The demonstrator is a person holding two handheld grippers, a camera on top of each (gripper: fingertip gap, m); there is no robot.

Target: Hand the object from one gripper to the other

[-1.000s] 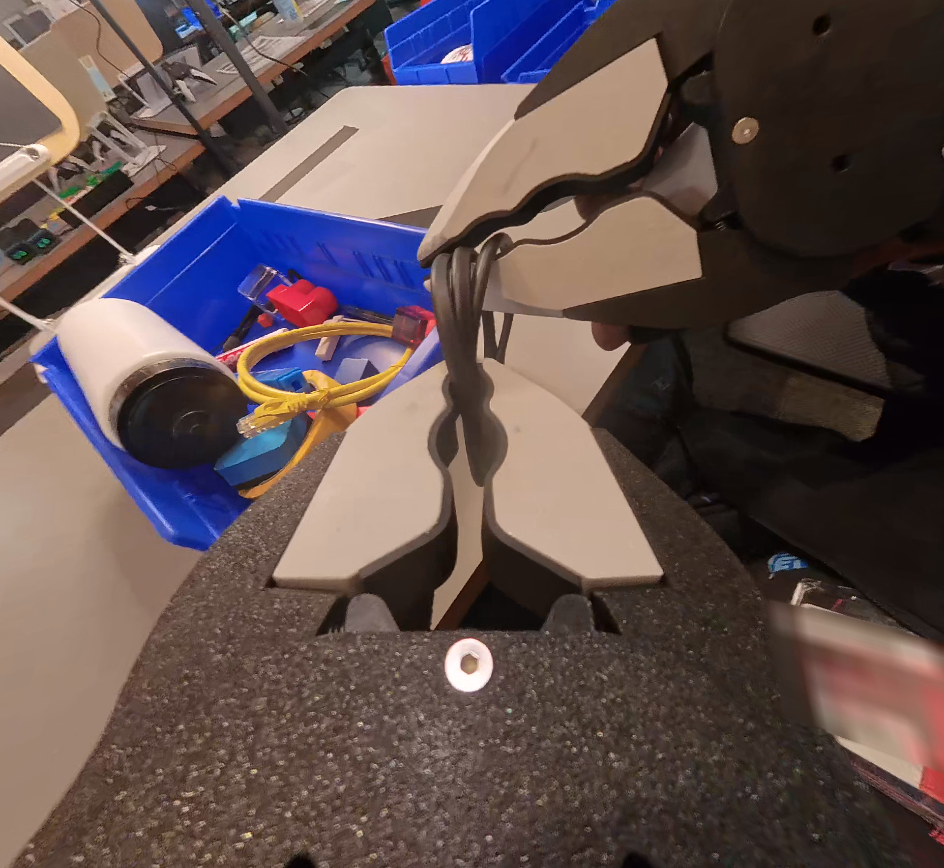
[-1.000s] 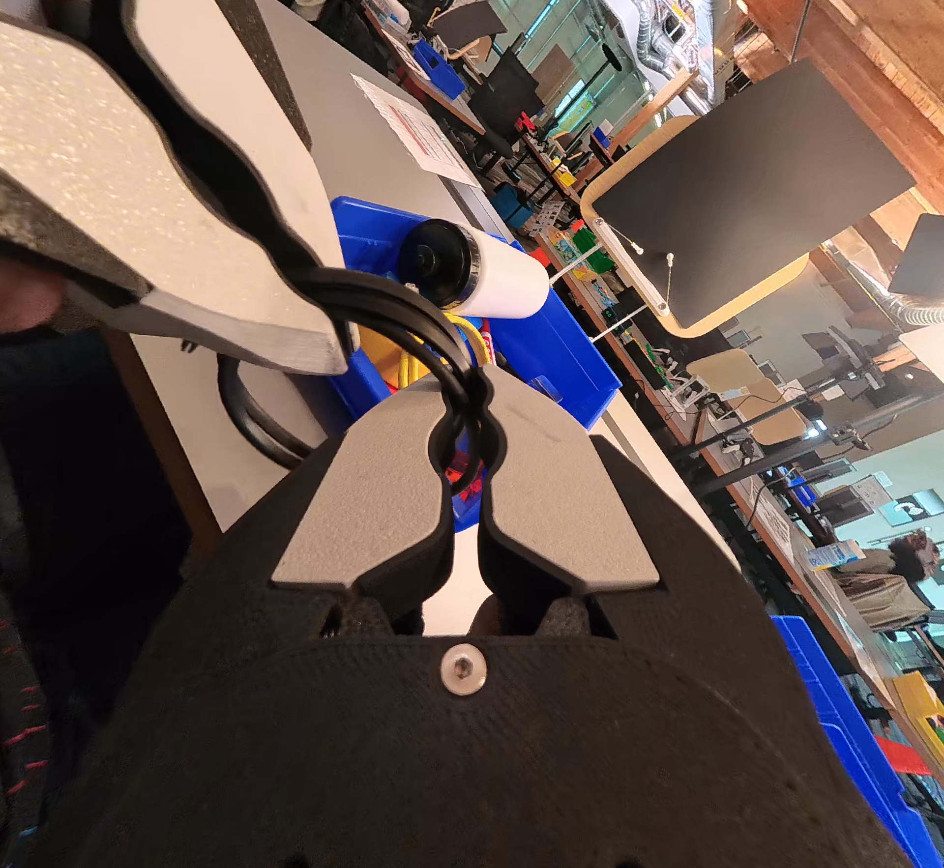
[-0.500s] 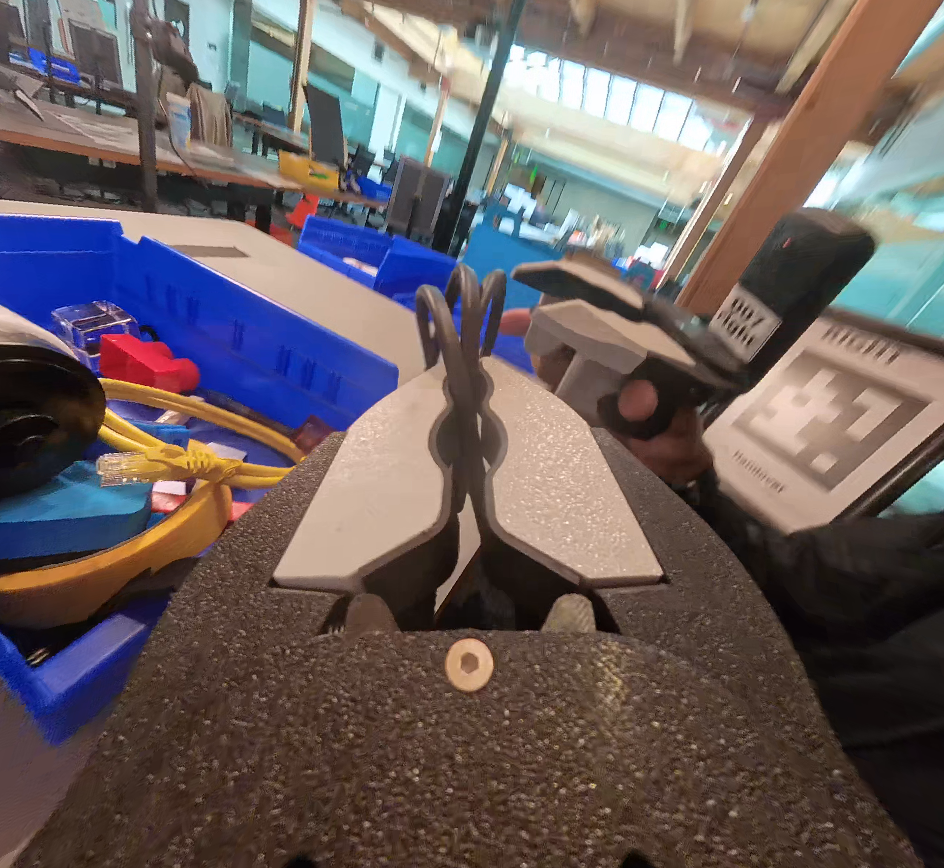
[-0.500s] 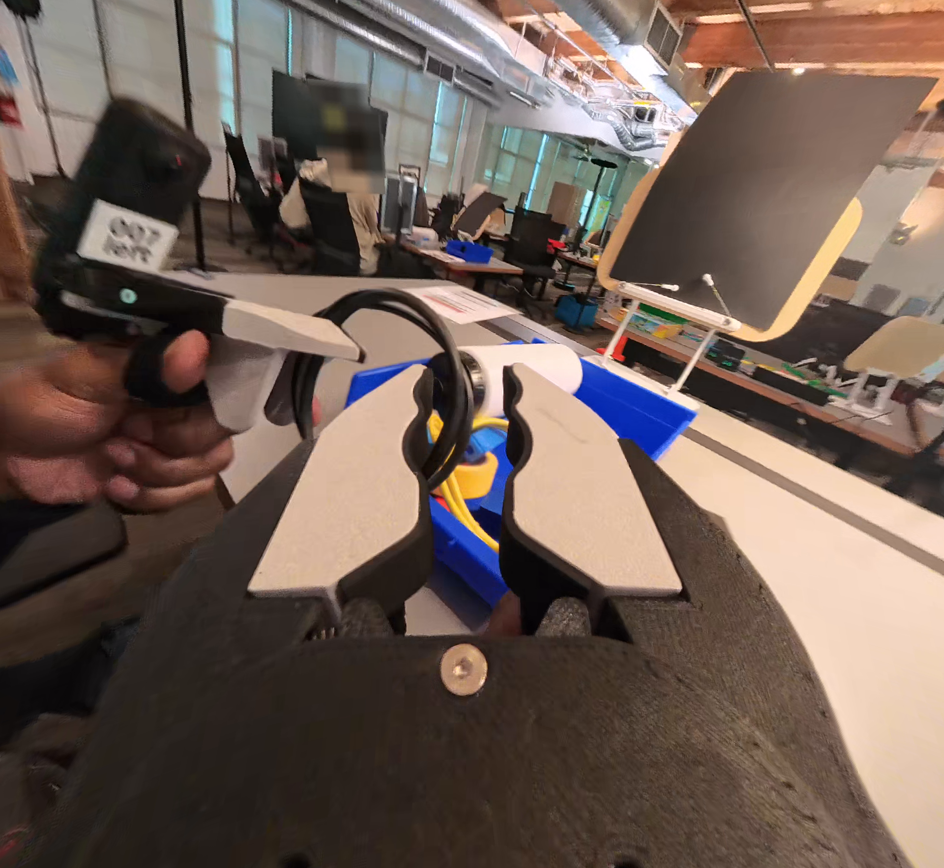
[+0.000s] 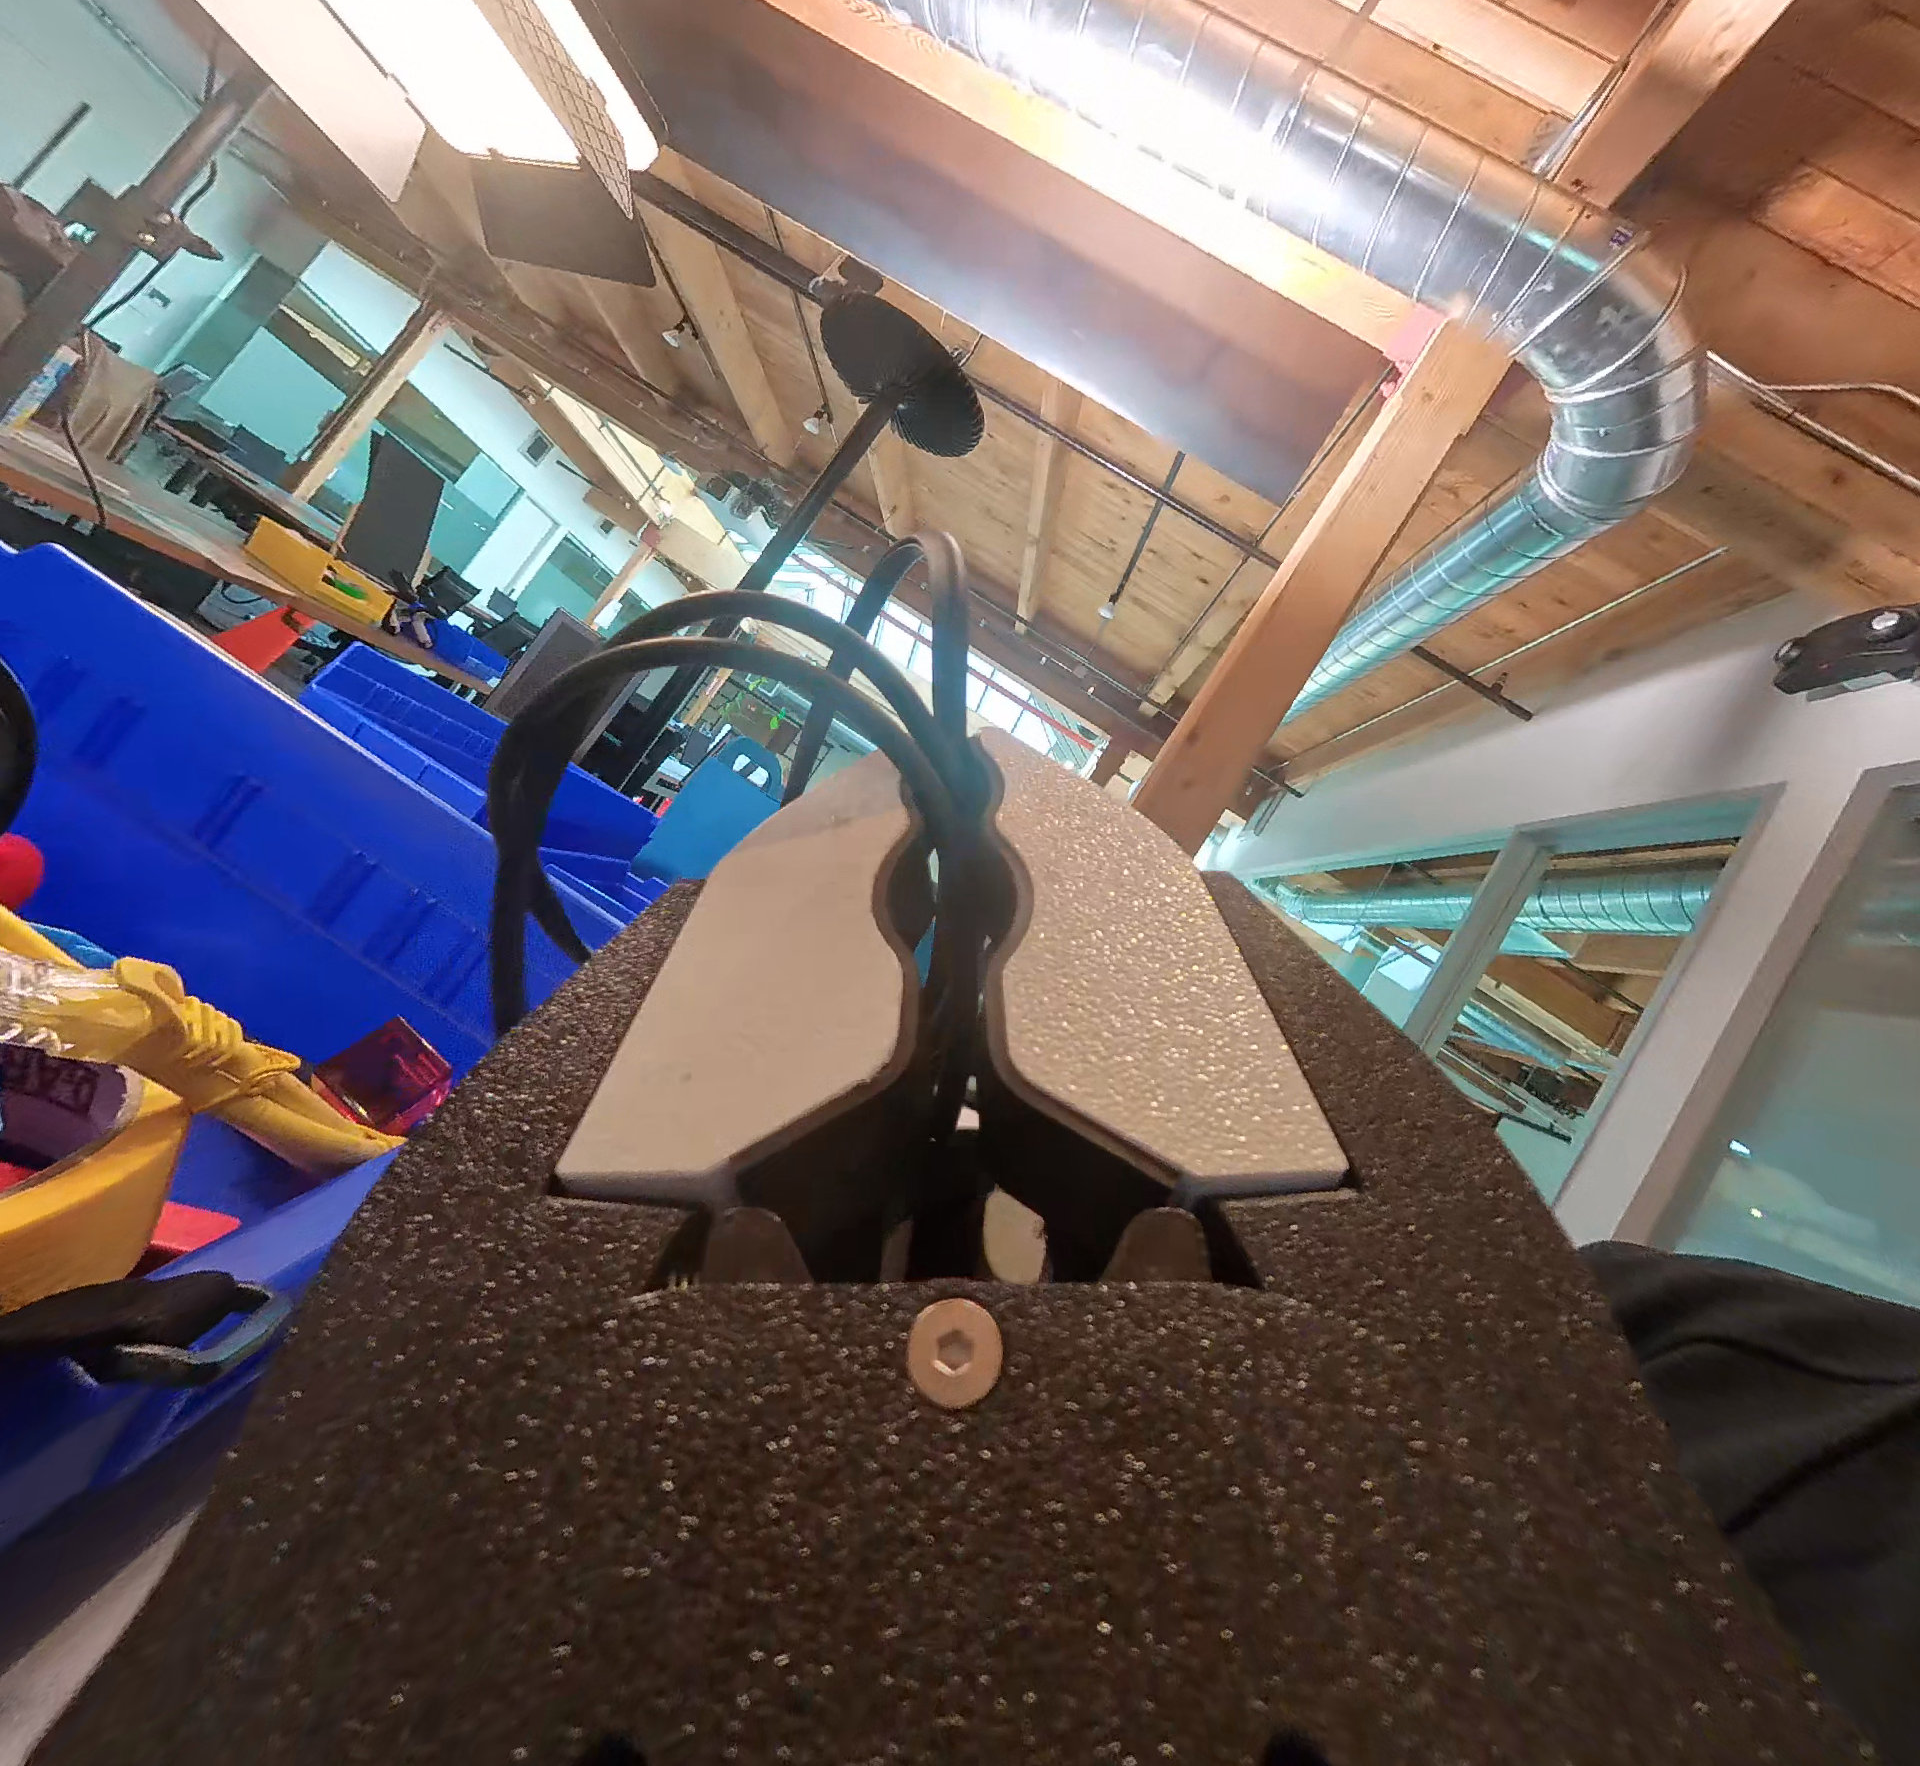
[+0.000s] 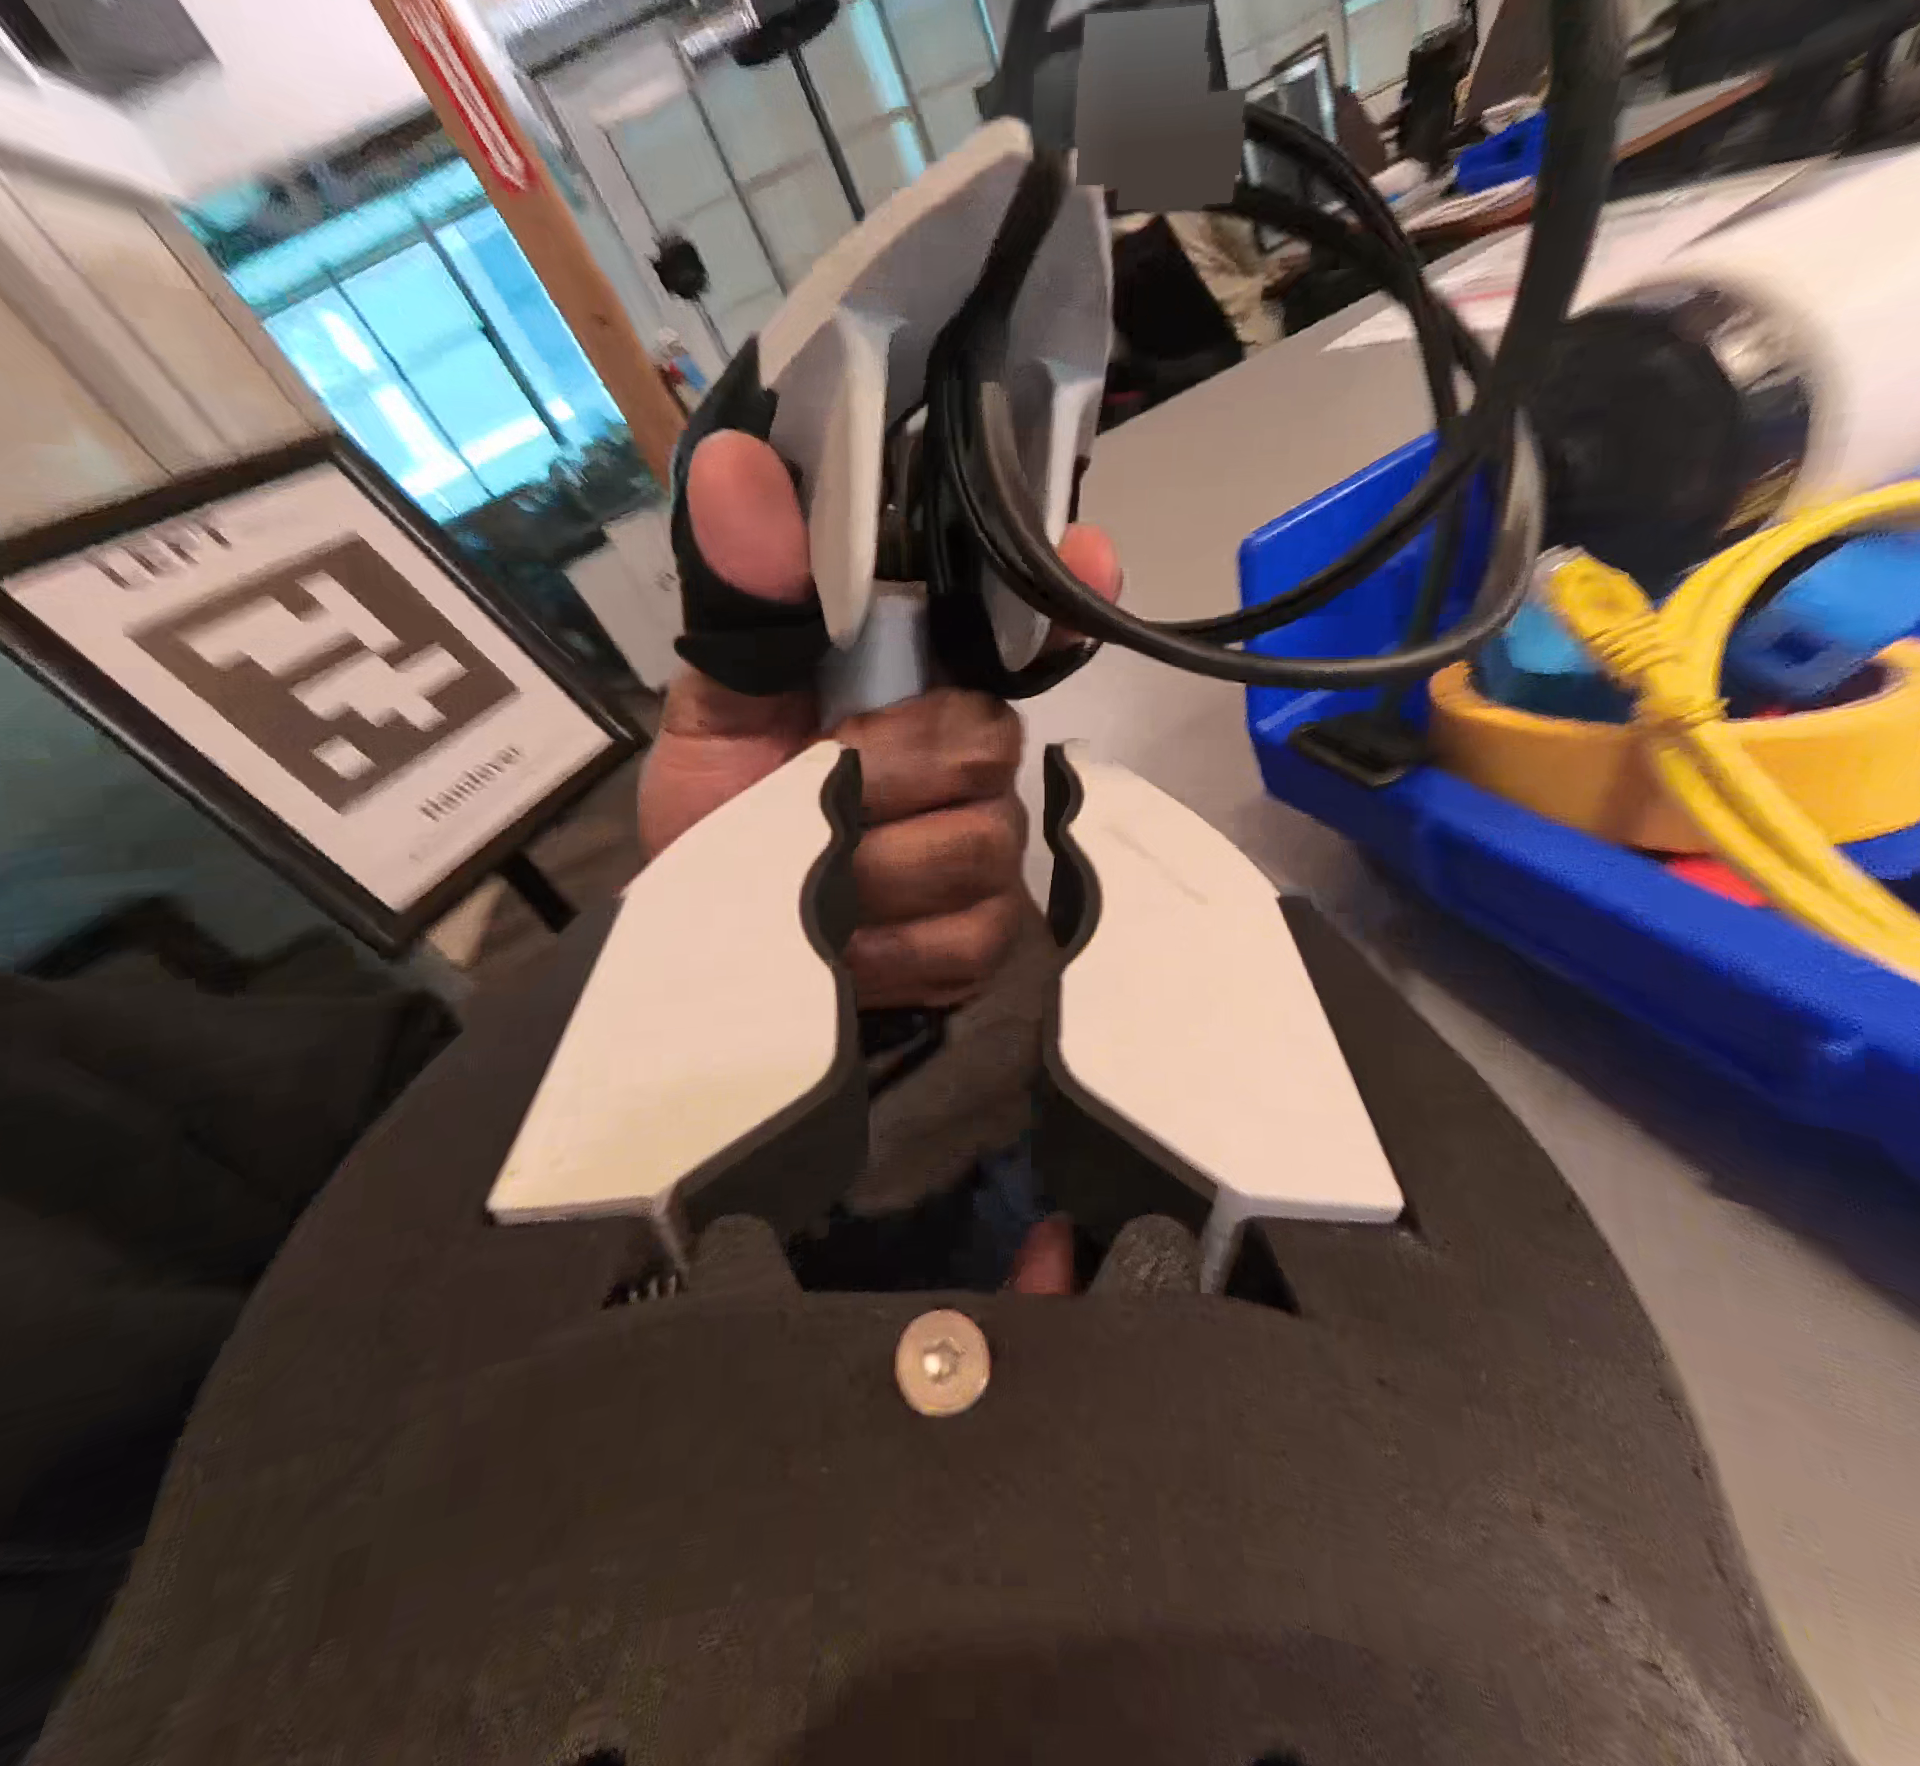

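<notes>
A coiled black cable (image 5: 727,667) is pinched between the grey fingers of my left gripper (image 5: 961,781), which points up toward the ceiling. Its loops stick out above and to the left of the fingertips. In the right wrist view my right gripper (image 6: 951,766) is open and empty, jaws spread wide. It faces the left gripper (image 6: 1023,168), held upright by a hand (image 6: 925,843), with the black cable (image 6: 1351,428) hanging in loops to the right of it.
A blue bin (image 6: 1558,906) on the grey table (image 6: 1766,1404) holds a yellow cable (image 6: 1714,760), a yellow tape ring and a white roller (image 6: 1704,386). The same blue bin (image 5: 239,864) lies left of the left gripper. A framed marker board (image 6: 312,667) stands at the left. My hands' fingertips stand some 9 centimeters from each other.
My right gripper has opened, let go of the cable and drawn back. My left gripper keeps the cable and has tilted upward toward the ceiling.
</notes>
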